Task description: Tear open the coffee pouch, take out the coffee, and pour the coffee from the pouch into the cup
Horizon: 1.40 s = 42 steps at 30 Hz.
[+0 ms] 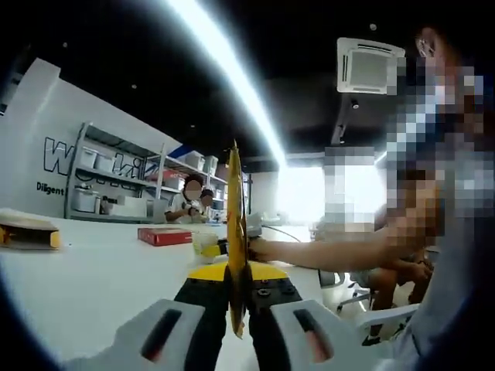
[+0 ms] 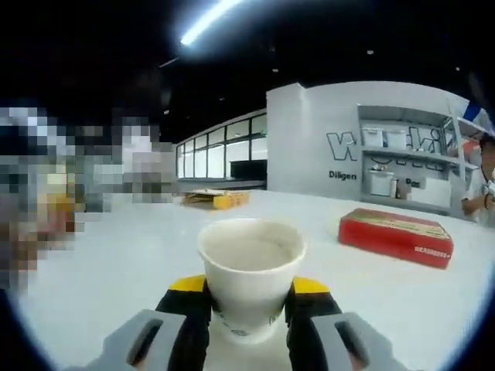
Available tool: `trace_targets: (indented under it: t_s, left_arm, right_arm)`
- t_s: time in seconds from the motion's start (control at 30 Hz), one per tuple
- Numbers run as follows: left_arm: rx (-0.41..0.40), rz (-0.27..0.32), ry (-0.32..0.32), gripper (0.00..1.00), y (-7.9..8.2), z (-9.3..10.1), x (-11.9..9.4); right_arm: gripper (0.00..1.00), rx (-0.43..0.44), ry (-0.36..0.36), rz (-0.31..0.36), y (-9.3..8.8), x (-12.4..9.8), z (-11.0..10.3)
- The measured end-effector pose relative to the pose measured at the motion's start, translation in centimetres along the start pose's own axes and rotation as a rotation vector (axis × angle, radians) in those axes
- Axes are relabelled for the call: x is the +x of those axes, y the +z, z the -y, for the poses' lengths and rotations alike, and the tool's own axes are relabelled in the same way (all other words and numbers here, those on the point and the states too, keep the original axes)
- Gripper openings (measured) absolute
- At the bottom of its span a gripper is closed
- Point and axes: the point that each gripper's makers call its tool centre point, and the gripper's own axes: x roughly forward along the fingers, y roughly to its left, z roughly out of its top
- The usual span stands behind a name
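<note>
Pouch [image 1: 236, 232] edge-on, long axis vertical, clamped in left jaws. Cup [image 2: 250, 274] upright, mouth up, gripped btw right jaws.

On the white wall [image 2: 325, 131] behind my shelving rack [image 2: 406, 166] I read "Diligen" in small dark print; big outlined letters above it, cut off, unreadable. Red box [image 2: 396, 236] print too small.

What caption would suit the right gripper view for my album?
A claw grips a white paper cup above a white table, red box beyond.
</note>
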Motion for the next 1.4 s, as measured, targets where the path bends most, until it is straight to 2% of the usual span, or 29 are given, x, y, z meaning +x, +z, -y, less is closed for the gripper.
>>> trace_targets:
  t_s: [0.13,0.4,0.7,0.73,0.83,0.97,1.07,1.17,1.23,1.3,1.33,1.4]
  left_arm:
    - [0.005,-0.002,0.004,0.1,0.0,0.0,0.0]
    - [0.023,-0.01,0.019,0.1,-0.2,0.0,-0.2]
    - [0.044,-0.004,0.043,0.1,0.8,-0.2,-1.3]
    - [0.052,-0.004,0.053,0.1,0.9,-0.5,-1.5]
    - [0.038,0.007,0.066,0.1,1.1,-1.3,-2.1]
    - [0.023,0.013,0.076,0.1,0.9,-1.9,-2.4]
    - [0.014,0.018,0.071,0.1,0.9,-1.9,-2.4]
    - [0.006,0.027,0.068,0.1,1.0,-1.8,-2.5]
    - [0.006,0.029,0.07,0.1,1.0,-1.9,-2.5]
    - [0.004,0.029,0.071,0.1,1.0,-1.9,-2.5]
    - [0.005,0.028,0.072,0.1,1.0,-1.9,-2.5]
    - [0.005,0.03,0.071,0.1,1.0,-1.9,-2.5]
  right_arm:
    - [0.38,0.008,0.116,0.005,0.4,0.7,-5.7]
    - [0.38,-0.031,0.269,0.01,0.9,2.5,-15.0]
    - [0.38,-0.088,0.45,0.01,1.2,3.9,-24.8]
    - [0.38,-0.094,0.481,0.01,1.1,3.7,-24.1]
    - [0.38,-0.128,0.571,0.016,1.2,3.8,-26.5]
    - [0.39,-0.137,0.661,0.01,1.2,3.9,-28.1]
    - [0.39,-0.134,0.715,0.007,1.2,4.1,-28.5]
    - [0.4,-0.151,0.764,0.017,1.3,4.8,-27.9]
    - [0.43,-0.167,0.762,0.024,1.3,5.1,-27.6]
    - [0.51,-0.181,0.668,0.046,1.7,5.9,-26.3]
    - [0.55,-0.172,0.644,0.055,1.9,5.7,-26.1]
    - [0.58,-0.172,0.57,0.034,1.6,5.1,-25.6]
